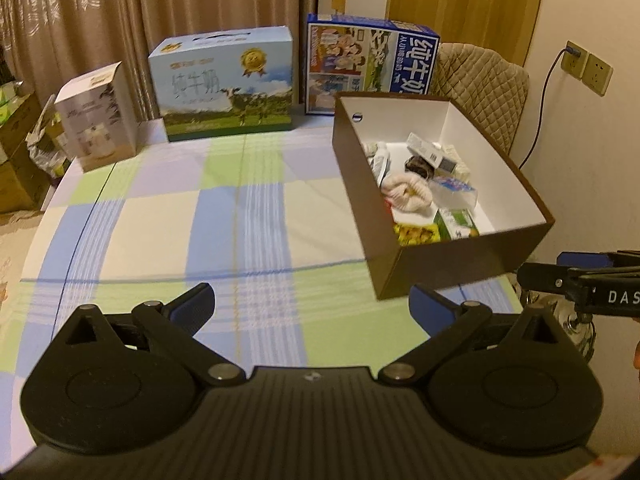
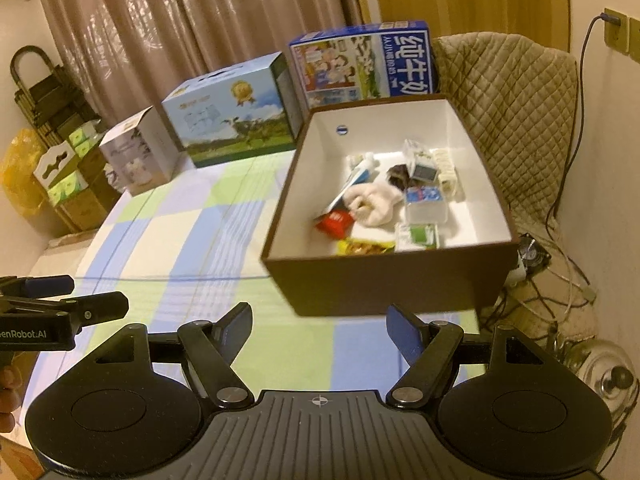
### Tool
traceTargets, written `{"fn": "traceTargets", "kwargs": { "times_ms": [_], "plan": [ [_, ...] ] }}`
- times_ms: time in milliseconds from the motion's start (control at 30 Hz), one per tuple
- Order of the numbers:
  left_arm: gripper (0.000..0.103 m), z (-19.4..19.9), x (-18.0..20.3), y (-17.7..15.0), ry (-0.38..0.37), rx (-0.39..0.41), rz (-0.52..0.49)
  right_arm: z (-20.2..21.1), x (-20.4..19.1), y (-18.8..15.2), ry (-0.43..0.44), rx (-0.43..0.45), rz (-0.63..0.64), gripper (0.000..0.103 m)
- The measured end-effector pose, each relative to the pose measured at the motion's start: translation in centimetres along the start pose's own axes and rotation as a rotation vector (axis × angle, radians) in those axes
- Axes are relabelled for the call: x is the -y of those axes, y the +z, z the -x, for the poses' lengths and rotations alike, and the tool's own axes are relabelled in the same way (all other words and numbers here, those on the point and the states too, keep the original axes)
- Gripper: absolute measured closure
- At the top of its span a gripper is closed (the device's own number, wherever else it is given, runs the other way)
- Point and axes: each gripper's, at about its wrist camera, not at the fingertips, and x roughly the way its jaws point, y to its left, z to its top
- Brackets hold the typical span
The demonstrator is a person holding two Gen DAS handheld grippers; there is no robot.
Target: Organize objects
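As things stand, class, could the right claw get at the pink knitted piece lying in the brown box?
Probably yes. The right claw is open and empty, just short of the brown box, whose top is open. The pink knitted piece lies uncovered on top, so only the near wall must be cleared.

A table [image 1: 160,220] under a checked blue, green and cream cloth carries four boxes. A brown box [image 1: 452,268] sits at its right edge. Along the far edge stand a white carton [image 1: 96,120], a milk box [image 1: 228,84] and a blue box [image 1: 372,56].
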Motion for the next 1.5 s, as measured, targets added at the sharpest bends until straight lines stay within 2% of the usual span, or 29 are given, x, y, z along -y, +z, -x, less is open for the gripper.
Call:
{"fn": "traceTargets", "kwargs": {
  "times_ms": [467, 833, 1500],
  "plan": [
    [0.001, 5.1, -4.7, -5.8, 0.006, -0.035, 0.045, 2.3, -7.1, -4.9, 0.031, -0.033, 0.049, 0.031],
    [0.001, 8.1, -7.4, -9.6, 0.025, -0.053, 0.068, 2.3, -11.5, -8.0, 0.070, -0.069, 0.091, 0.031],
    [0.001, 9.8, -10.2, -12.1, 0.053, -0.066, 0.104, 1.7, -14.9, -9.6, 0.081, -0.095, 0.125, 0.031]
  ]
}}
